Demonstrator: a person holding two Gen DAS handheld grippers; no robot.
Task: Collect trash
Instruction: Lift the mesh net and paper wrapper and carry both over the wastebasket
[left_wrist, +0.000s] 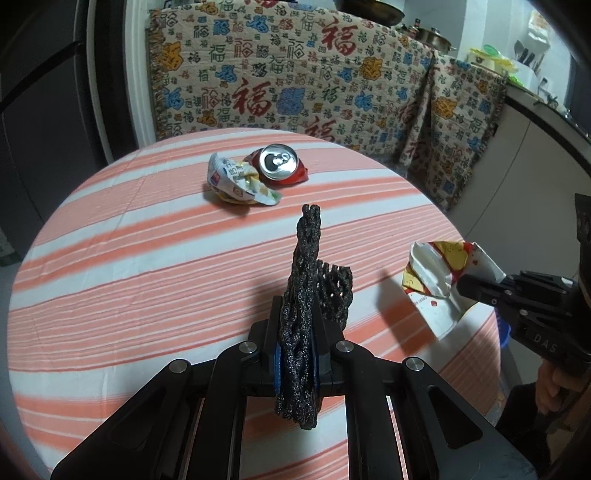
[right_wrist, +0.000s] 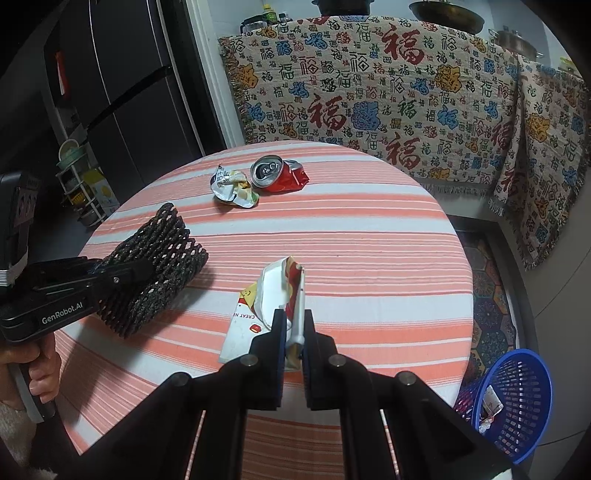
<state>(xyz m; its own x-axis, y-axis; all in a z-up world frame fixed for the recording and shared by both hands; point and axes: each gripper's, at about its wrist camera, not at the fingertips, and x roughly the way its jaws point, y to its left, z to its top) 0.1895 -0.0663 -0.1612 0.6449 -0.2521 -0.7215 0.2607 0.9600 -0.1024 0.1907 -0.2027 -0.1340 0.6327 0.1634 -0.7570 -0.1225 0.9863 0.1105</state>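
Note:
My left gripper (left_wrist: 297, 332) is shut on a black foam fruit net (left_wrist: 308, 280), held above the striped round table (left_wrist: 129, 288). In the right wrist view the same left gripper (right_wrist: 147, 269) and net (right_wrist: 162, 254) show at the left. My right gripper (right_wrist: 293, 332) is shut on a crumpled white, red and yellow wrapper (right_wrist: 273, 291); from the left wrist view that wrapper (left_wrist: 439, 273) hangs at the table's right edge, pinched by the right gripper (left_wrist: 461, 286). A crushed red can (left_wrist: 280, 164) and a crumpled snack bag (left_wrist: 236, 181) lie at the table's far side.
A blue mesh waste basket (right_wrist: 517, 398) with some trash in it stands on the floor to the right of the table. A patterned cloth (right_wrist: 369, 92) covers furniture behind the table. A dark fridge (right_wrist: 122, 92) and a small rack (right_wrist: 81, 184) stand at the left.

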